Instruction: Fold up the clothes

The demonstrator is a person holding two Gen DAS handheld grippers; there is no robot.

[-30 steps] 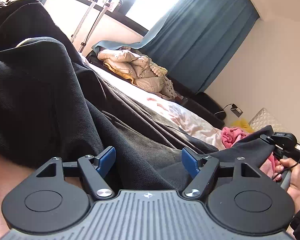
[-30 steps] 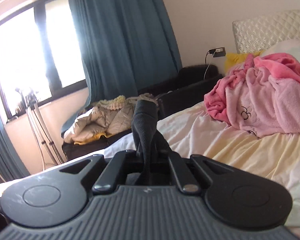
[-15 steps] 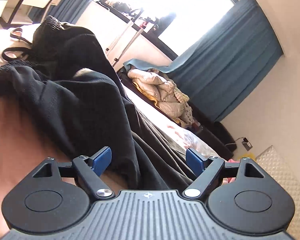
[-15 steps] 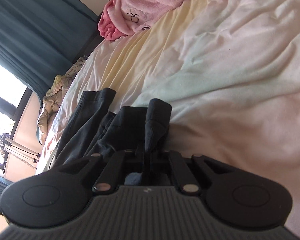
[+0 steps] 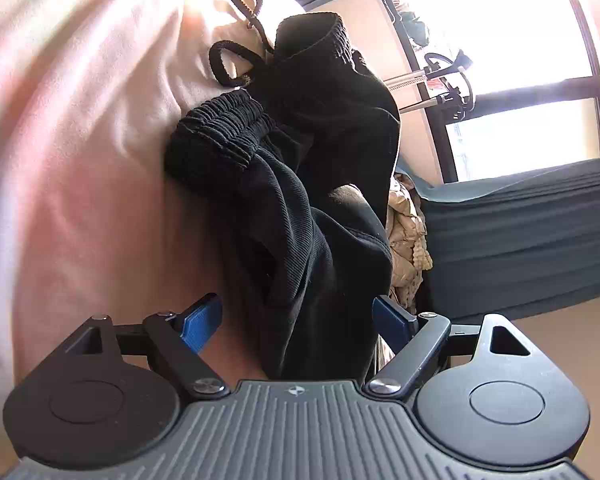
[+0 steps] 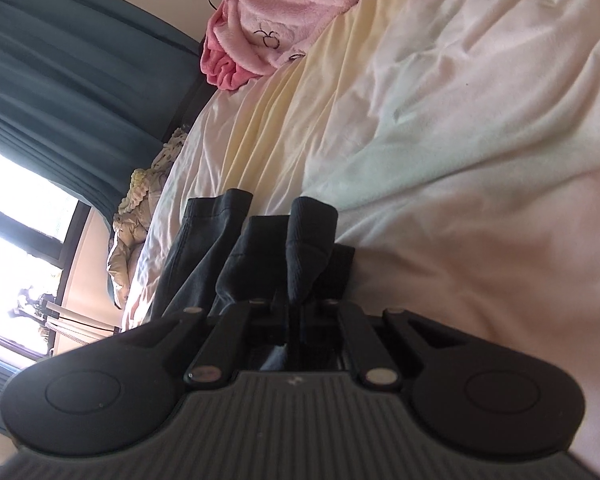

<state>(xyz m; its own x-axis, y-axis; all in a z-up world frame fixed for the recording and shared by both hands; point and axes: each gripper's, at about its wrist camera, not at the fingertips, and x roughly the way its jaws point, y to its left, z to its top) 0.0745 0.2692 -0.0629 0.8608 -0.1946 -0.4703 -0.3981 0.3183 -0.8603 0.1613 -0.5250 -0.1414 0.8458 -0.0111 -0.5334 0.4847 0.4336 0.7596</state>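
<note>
Evidently folding has barely begun: black trousers (image 5: 300, 208) lie bunched mid-frame on the bed (image 5: 80, 160), waistband upper centre. Left gripper (image 5: 296, 320) has jaws wide astride the cloth; right gripper (image 6: 300, 300) pinches a hem.

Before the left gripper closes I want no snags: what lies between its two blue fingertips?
In the left wrist view, a bunched fold of the black pants fills the gap of the open left gripper.

Pink fleece (image 6: 284, 8) on bedsheet (image 6: 460, 120); teal curtain (image 6: 60, 80); possibly beige jacket (image 5: 406, 236).
</note>
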